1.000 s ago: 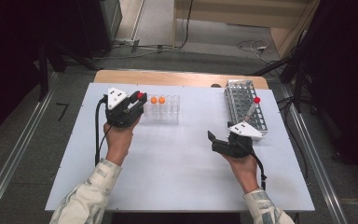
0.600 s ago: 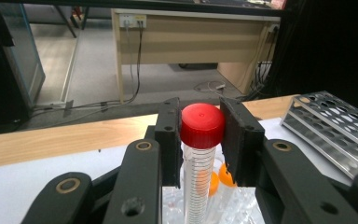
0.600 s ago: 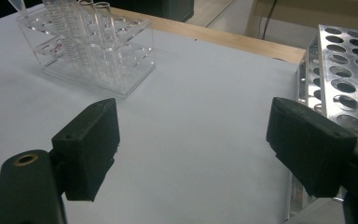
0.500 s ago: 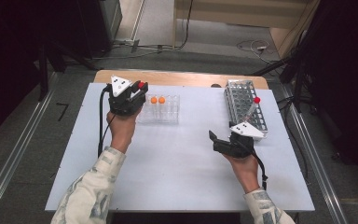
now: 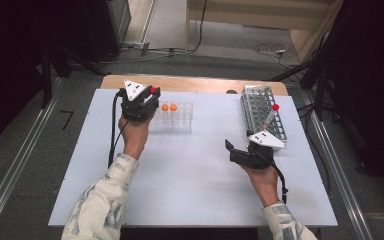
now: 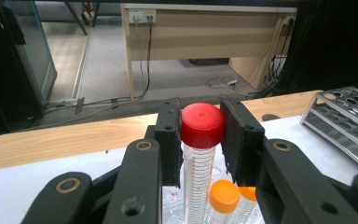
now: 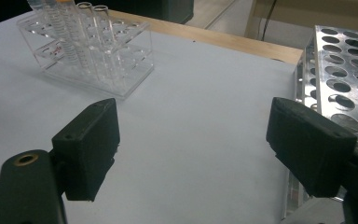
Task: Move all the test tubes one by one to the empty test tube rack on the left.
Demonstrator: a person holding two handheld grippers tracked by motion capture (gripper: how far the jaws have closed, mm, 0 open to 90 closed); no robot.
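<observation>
Since a second ago the left tongs (image 5: 151, 96) have carried their tube toward the far edge of the tabletop (image 5: 195, 170) and a little to the right, ending beside the left end of the clear rack; the right tongs have kept their place.

In the left gripper view the left tongs (image 6: 200, 140) are clamped on a clear graduated plastic tube with a red screw cap (image 6: 202, 125), the two black pads pressing the cap and neck from either side (the tube stands upright between them). Just below it sit two orange-capped tubes (image 6: 223, 196), standing in a clear acrylic tube rack (image 5: 172, 119) at the far left of the white tabletop.

Toward the middle, the tabletop is bare white board.

On the right, the right tongs (image 7: 193, 149) stand wide apart with nothing between them, hovering low over the tabletop and pointing toward the acrylic rack (image 7: 86, 51). Just beside them, along the right edge, lies a long perforated metal tube rack (image 5: 262, 112), in which one more red-capped tube (image 5: 271, 114) leans at a tilt.
</observation>
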